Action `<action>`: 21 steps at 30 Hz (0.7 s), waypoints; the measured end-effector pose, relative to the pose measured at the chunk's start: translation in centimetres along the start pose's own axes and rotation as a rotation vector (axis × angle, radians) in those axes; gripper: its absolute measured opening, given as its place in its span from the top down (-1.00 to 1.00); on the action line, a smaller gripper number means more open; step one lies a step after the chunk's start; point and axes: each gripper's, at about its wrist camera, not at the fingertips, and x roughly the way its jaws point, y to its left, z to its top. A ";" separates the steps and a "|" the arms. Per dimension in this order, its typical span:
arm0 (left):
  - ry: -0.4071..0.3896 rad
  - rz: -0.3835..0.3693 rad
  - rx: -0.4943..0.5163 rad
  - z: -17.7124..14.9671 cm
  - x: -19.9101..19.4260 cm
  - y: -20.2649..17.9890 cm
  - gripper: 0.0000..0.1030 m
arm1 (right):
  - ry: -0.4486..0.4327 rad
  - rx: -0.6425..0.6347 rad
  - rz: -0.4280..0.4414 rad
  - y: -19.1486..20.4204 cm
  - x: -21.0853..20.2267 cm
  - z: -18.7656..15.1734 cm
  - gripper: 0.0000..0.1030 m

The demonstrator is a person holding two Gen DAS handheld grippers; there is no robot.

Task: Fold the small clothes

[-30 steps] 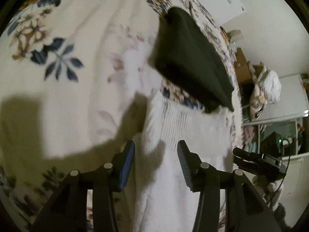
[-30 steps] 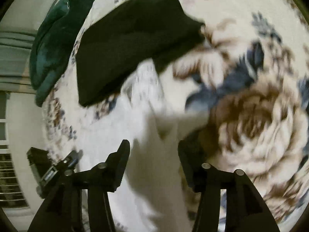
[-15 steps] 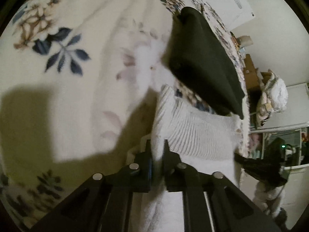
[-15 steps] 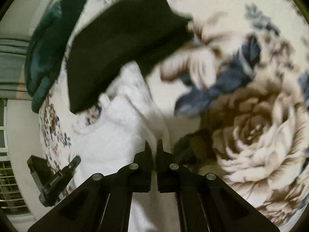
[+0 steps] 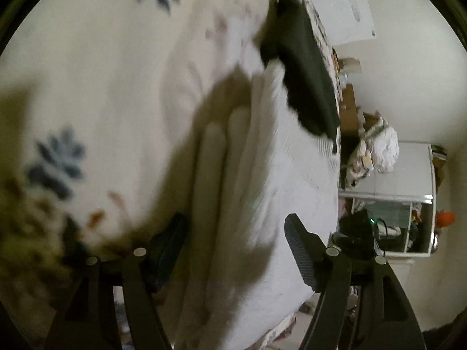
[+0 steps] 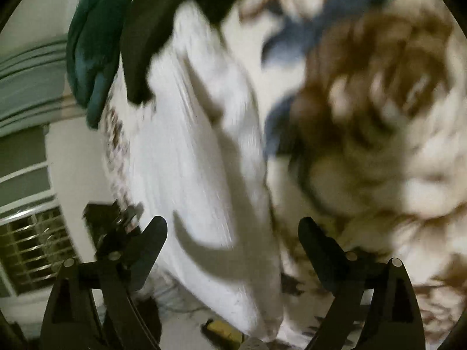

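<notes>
White knit fills the middle of both my wrist views: the white garment [image 5: 280, 180] lies in long folds on the floral blanket [image 5: 96, 93], and everything else I place from it. My left gripper [image 5: 233, 242] has its jaws spread wide, one finger on either side of the garment's near end, and I see no cloth pinched between them; the left finger sits in shadow over the blanket. My right gripper [image 6: 232, 245] is likewise spread, its two fingers straddling the garment [image 6: 198, 157], nothing caught between them, their shadows falling across the knit. At the garment's far end a black garment [image 5: 306, 75] lies touching it, overlapping the far edge. Beyond that, in the right wrist view, a dark green cloth [image 6: 93, 40] sits near the blanket's edge, beside the black garment [image 6: 151, 29]. To the garment's right in that same view the blanket [image 6: 379, 102] shows a large brown rose, heavily blurred. Past the garment's right side in the left wrist view stands a white cabinet [image 5: 408, 169] with a bundle of cloth on top.
</notes>
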 end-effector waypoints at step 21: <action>-0.143 -0.025 0.218 0.7 -4.3 -11.8 0.53 | -0.093 -0.070 0.089 5.6 1.2 -3.2 0.09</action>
